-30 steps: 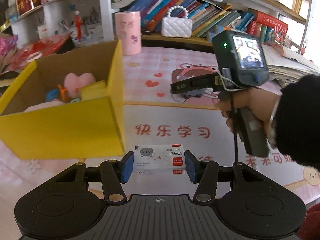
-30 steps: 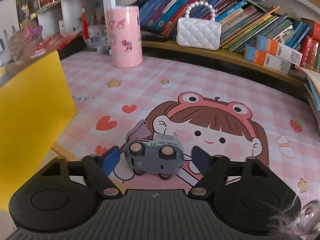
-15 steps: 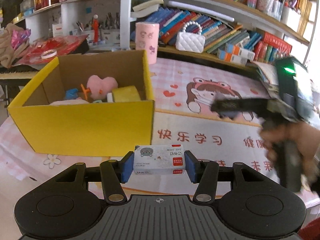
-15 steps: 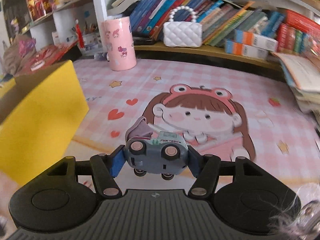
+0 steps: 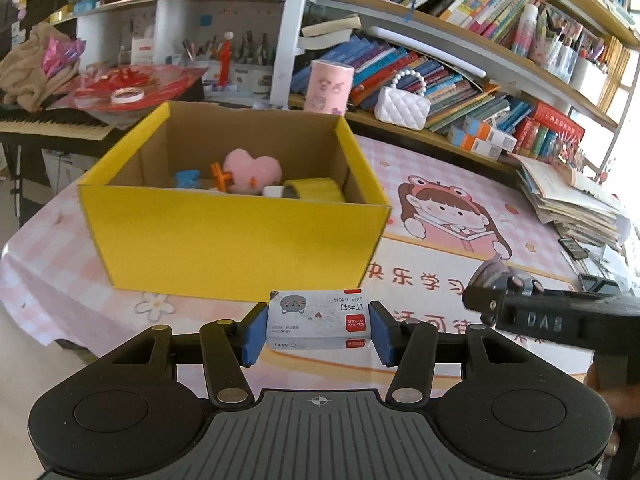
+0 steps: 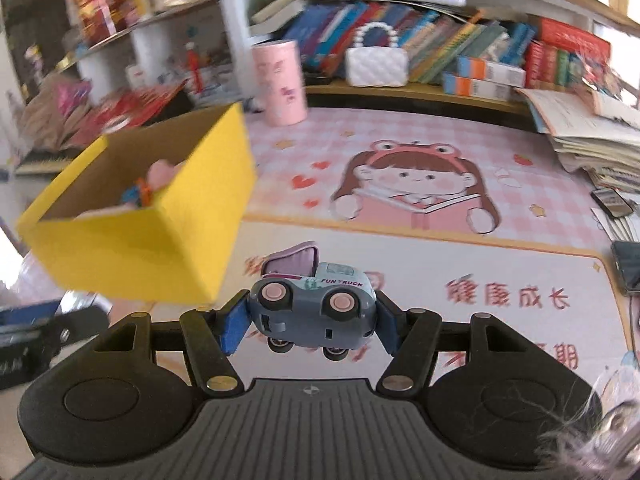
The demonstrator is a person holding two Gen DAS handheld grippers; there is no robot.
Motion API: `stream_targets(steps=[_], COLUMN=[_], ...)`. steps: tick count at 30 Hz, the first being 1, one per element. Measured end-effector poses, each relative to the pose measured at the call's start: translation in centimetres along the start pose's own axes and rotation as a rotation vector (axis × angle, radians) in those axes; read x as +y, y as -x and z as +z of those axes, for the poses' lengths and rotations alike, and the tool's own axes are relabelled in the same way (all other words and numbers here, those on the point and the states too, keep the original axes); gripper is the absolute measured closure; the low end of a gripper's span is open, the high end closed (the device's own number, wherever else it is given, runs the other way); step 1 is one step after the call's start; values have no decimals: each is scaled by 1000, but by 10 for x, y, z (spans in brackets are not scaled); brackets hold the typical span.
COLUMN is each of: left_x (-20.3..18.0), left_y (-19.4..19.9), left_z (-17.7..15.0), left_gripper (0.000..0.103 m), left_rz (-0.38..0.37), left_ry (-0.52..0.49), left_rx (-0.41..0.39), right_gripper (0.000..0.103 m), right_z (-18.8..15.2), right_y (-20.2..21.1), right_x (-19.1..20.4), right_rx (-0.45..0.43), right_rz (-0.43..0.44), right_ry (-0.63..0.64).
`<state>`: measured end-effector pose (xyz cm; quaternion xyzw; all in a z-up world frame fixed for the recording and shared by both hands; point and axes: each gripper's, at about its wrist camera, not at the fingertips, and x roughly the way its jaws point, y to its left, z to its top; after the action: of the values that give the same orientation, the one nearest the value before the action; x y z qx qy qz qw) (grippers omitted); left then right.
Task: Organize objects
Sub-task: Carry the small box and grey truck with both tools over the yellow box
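My left gripper (image 5: 319,326) is shut on a small white staple box (image 5: 318,319) and holds it in the air in front of the yellow cardboard box (image 5: 236,236). That box holds a pink plush heart (image 5: 252,169), an orange and a blue toy, and a yellow tape roll. My right gripper (image 6: 312,320) is shut on a grey-blue toy truck (image 6: 314,304) lifted above the mat, to the right of the yellow box (image 6: 136,244). The right gripper also shows at the right edge of the left wrist view (image 5: 492,304).
A pink cartoon mat (image 6: 420,184) covers the table. A pink cylinder (image 5: 331,86) and a white quilted handbag (image 5: 402,106) stand at the back by the bookshelf. Stacked books and papers (image 5: 568,200) and phones (image 6: 628,264) lie at the right.
Both grippers have pulled back and risen with their objects. The right gripper closed on the toy truck and lifted it. The yellow box now shows fully, with its inside visible.
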<state>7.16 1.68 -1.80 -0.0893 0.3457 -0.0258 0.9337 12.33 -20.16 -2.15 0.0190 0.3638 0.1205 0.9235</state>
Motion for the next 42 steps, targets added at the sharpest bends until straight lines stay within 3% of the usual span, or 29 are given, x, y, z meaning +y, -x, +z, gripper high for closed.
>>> stream_targets(steps=[26,34,42], left_x=[89,98,98], left_y=[76,87,80], left_z=[-26,-22,6], left_gripper=[52,52,52], left_rz=[-6,-8,-12], left_ry=[-8,-16,-7], left_rx=[-73,-124,-181], right_gripper=[42,42,42], right_z=[-50,-46,-15], right_y=[46,49,41], right_x=[128,147,149], right_rx=[-40,-50,-109], right_rz=[59,60,52], right_ry=[99,122,154])
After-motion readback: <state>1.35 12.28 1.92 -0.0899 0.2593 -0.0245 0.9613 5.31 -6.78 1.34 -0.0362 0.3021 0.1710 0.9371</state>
